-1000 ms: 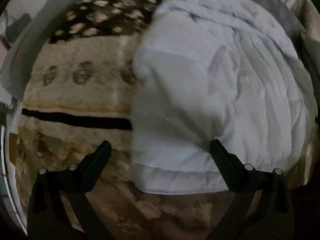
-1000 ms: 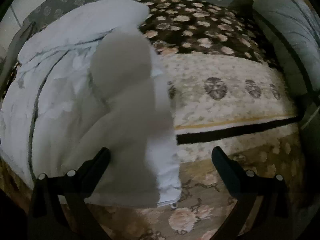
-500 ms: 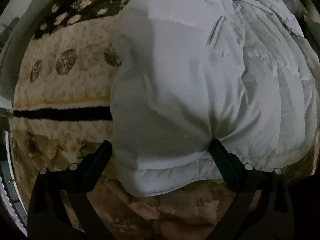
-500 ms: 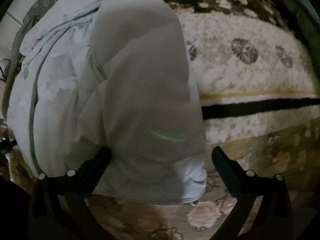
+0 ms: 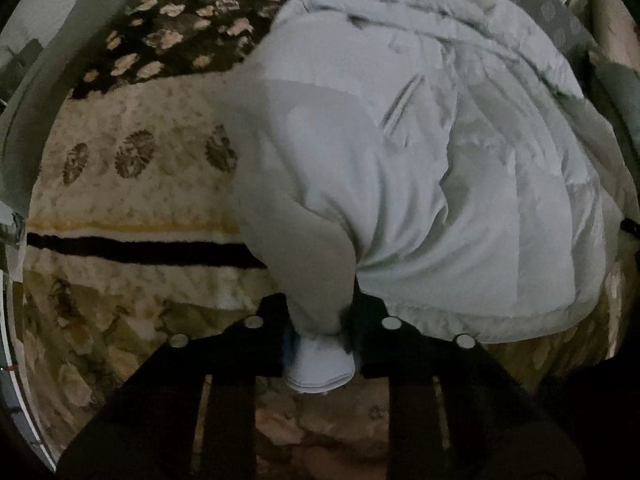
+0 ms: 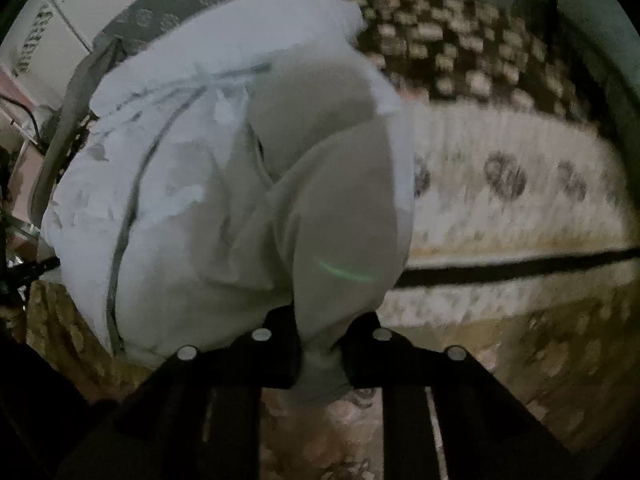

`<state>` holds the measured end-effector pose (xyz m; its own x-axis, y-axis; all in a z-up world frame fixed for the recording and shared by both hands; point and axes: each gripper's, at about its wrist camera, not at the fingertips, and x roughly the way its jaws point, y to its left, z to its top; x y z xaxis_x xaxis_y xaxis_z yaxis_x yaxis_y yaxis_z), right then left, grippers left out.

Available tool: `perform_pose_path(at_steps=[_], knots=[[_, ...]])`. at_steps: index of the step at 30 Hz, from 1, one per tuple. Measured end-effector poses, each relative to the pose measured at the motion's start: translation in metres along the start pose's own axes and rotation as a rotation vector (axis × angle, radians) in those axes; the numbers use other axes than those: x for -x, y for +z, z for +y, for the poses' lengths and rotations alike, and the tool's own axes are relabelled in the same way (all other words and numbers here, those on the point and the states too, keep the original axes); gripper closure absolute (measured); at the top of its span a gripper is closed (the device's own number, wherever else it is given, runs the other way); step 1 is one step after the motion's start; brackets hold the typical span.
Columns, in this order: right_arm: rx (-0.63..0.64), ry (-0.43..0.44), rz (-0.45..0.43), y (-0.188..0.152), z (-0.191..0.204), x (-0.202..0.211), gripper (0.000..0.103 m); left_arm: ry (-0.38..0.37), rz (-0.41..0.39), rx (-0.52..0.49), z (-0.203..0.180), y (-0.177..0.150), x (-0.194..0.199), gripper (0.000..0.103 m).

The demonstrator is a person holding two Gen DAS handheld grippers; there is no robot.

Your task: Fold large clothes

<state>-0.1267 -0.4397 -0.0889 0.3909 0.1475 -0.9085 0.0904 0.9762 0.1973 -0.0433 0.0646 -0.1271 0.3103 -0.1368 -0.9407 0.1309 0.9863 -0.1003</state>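
A large pale grey-white padded jacket (image 5: 460, 184) lies on a patterned blanket. In the left wrist view my left gripper (image 5: 320, 320) is shut on the jacket's near bottom hem, and a wad of fabric bulges out between the fingers. In the right wrist view the same jacket (image 6: 180, 208) fills the left half, with a dark zip line down it. My right gripper (image 6: 320, 344) is shut on a bunched fold of the jacket's hem. The pinched cloth hides the fingertips in both views.
The jacket rests on a beige and brown floral blanket (image 5: 132, 184) with a black stripe (image 5: 140, 248). A darker brown flowered band (image 5: 192, 32) lies further back. A grey cushion edge (image 6: 600, 40) stands at the right. The light is dim.
Both grippers were open, moved in onto the jacket's near hem and have shut on it. The cloth is now bunched between the fingers.
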Motion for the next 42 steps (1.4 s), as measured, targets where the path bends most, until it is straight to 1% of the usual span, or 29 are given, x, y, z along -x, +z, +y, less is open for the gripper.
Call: perform_pose_path(at_steps=[1,2,3,4,6,8,9,11,12,13,15,17,19,20,21,23,24,27,29,30,31,33,36,39,40,41,42], knots=[[0.005,-0.007,-0.035,0.003,0.0,0.007,0.087,-0.007,-0.03,0.01,0.001,0.001,0.008,0.084],[0.011,-0.016,-0.08,0.006,0.004,0.017,0.087,-0.009,-0.06,0.019,0.005,-0.005,0.02,0.085],[0.017,-0.006,-0.164,0.009,0.01,0.034,0.088,-0.002,-0.134,0.029,0.006,-0.003,0.037,0.085],[0.024,0.001,-0.224,0.012,0.017,0.047,0.088,0.0,-0.186,0.032,0.007,-0.006,0.05,0.087],[0.03,0.036,-0.352,0.016,0.021,0.079,0.088,-0.031,-0.322,0.044,0.01,-0.005,0.091,0.088],[0.024,0.068,-0.425,0.02,0.025,0.093,0.088,-0.053,-0.395,0.033,0.015,-0.009,0.121,0.088],[0.023,0.083,-0.468,0.018,0.025,0.104,0.088,-0.068,-0.418,0.032,0.018,-0.012,0.132,0.088],[0.005,0.116,-0.518,0.015,0.022,0.115,0.088,-0.097,-0.437,0.056,0.025,-0.013,0.142,0.088],[-0.002,0.127,-0.535,0.014,0.02,0.119,0.088,-0.125,-0.447,0.08,0.03,-0.011,0.147,0.088],[-0.01,0.139,-0.555,0.014,0.022,0.124,0.088,-0.138,-0.457,0.087,0.038,-0.017,0.157,0.088],[0.007,0.153,-0.595,0.011,0.031,0.137,0.088,-0.127,-0.491,0.061,0.036,-0.022,0.176,0.088],[0.039,0.175,-0.633,0.004,0.042,0.155,0.088,-0.111,-0.531,0.01,0.032,-0.028,0.196,0.089],[0.034,0.195,-0.668,-0.007,0.046,0.168,0.089,-0.119,-0.562,-0.02,0.033,-0.047,0.217,0.089],[0.013,0.21,-0.687,-0.012,0.043,0.175,0.089,-0.128,-0.571,-0.029,0.025,-0.043,0.216,0.089],[-0.004,0.226,-0.698,-0.016,0.041,0.18,0.089,-0.155,-0.582,-0.026,0.028,-0.05,0.226,0.089],[-0.034,0.259,-0.709,-0.022,0.037,0.187,0.089,-0.188,-0.581,-0.02,0.032,-0.052,0.234,0.089],[-0.053,0.28,-0.71,-0.022,0.034,0.188,0.089,-0.222,-0.576,0.01,0.039,-0.052,0.238,0.089],[-0.095,0.332,-0.713,-0.009,0.032,0.185,0.088,-0.269,-0.551,0.068,0.049,-0.03,0.225,0.088],[-0.113,0.361,-0.719,0.003,0.033,0.182,0.088,-0.259,-0.529,0.111,0.056,-0.008,0.217,0.088],[-0.123,0.367,-0.723,0.015,0.033,0.178,0.089,-0.261,-0.524,0.13,0.056,0.001,0.209,0.088],[-0.139,0.373,-0.726,0.027,0.032,0.174,0.089,-0.276,-0.518,0.159,0.05,0.02,0.197,0.088],[-0.192,0.403,-0.726,0.056,0.025,0.162,0.088,-0.303,-0.515,0.2,0.054,0.044,0.189,0.088],[-0.257,0.416,-0.723,0.092,0.012,0.144,0.088,-0.35,-0.501,0.288,0.062,0.093,0.166,0.087],[-0.325,0.414,-0.7,0.126,-0.003,0.115,0.089,-0.383,-0.475,0.359,0.064,0.134,0.134,0.085],[-0.344,0.41,-0.687,0.136,-0.008,0.102,0.089,-0.383,-0.469,0.371,0.065,0.145,0.125,0.084],[-0.352,0.383,-0.67,0.149,-0.01,0.086,0.089,-0.378,-0.466,0.371,0.063,0.153,0.119,0.083],[-0.35,0.362,-0.66,0.156,-0.011,0.075,0.089,-0.352,-0.466,0.357,0.054,0.168,0.106,0.083]])
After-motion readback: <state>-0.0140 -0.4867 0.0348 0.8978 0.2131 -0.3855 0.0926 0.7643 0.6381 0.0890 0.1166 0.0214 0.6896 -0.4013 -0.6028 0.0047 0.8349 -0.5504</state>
